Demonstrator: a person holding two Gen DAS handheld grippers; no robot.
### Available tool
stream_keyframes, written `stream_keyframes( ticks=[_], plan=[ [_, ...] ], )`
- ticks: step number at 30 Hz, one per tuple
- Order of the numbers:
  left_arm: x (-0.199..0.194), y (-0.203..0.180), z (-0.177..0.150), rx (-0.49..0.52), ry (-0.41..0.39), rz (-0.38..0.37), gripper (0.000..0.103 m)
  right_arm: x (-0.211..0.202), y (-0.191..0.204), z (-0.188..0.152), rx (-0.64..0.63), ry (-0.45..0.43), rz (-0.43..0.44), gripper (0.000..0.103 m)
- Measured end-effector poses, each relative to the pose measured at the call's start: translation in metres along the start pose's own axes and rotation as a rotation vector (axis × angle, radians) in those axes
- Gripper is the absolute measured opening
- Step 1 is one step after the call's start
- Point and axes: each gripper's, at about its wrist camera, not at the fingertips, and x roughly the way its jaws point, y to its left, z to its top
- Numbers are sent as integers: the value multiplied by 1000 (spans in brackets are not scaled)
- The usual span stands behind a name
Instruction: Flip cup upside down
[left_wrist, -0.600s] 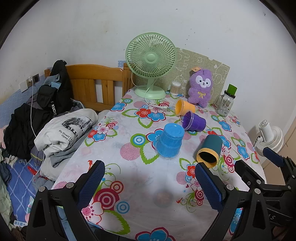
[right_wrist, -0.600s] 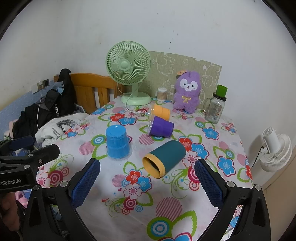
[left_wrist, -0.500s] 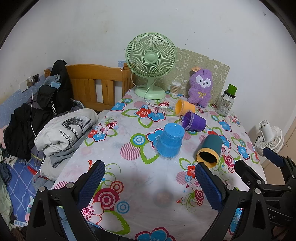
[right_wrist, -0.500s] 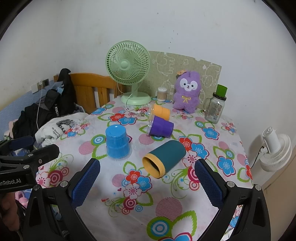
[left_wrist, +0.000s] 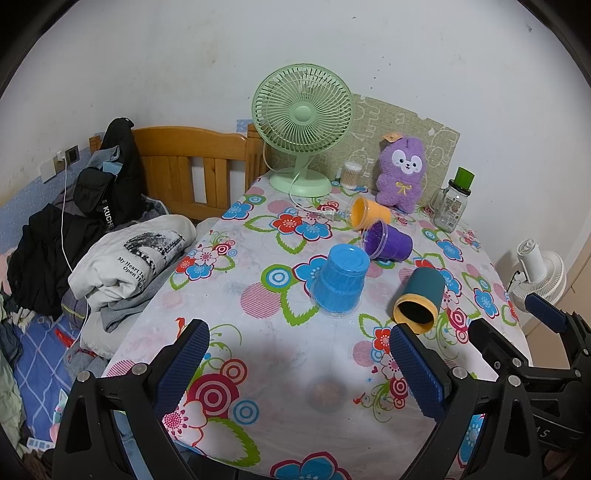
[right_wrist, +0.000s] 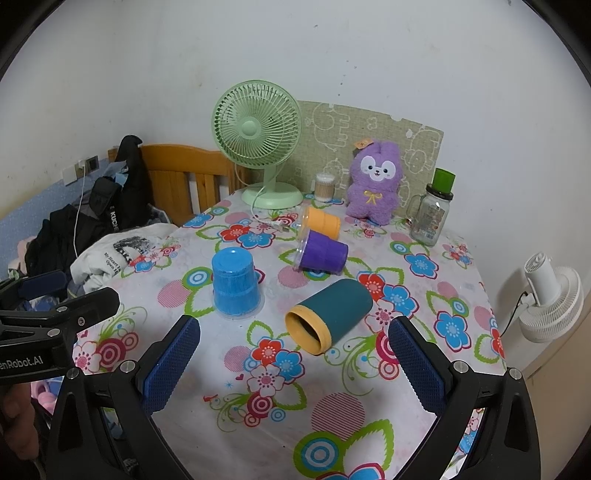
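A blue cup (left_wrist: 341, 280) (right_wrist: 236, 286) stands upside down on the floral tablecloth (left_wrist: 236, 295). A teal cup with a yellow rim (left_wrist: 419, 299) (right_wrist: 330, 314) lies on its side, mouth toward me. A purple cup (left_wrist: 388, 242) (right_wrist: 323, 253) and an orange cup (left_wrist: 367, 214) (right_wrist: 323, 221) lie on their sides behind. My left gripper (left_wrist: 297, 363) is open and empty over the table's front. My right gripper (right_wrist: 293, 360) is open and empty, just in front of the teal cup.
A green fan (left_wrist: 303, 122), a purple plush (left_wrist: 402, 171), a glass jar with a green lid (left_wrist: 452, 201) and a cotton-swab tub (left_wrist: 351, 175) stand at the back. A bed with clothes (left_wrist: 122, 258) is at left. A white fan (left_wrist: 539, 269) is at right.
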Motion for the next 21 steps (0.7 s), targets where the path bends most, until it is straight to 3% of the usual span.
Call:
stream_keyframes(
  ticks=[21],
  plan=[
    [24,8,-10,-29,52,0,99,27,10,2,-17,67,3,103]
  ],
)
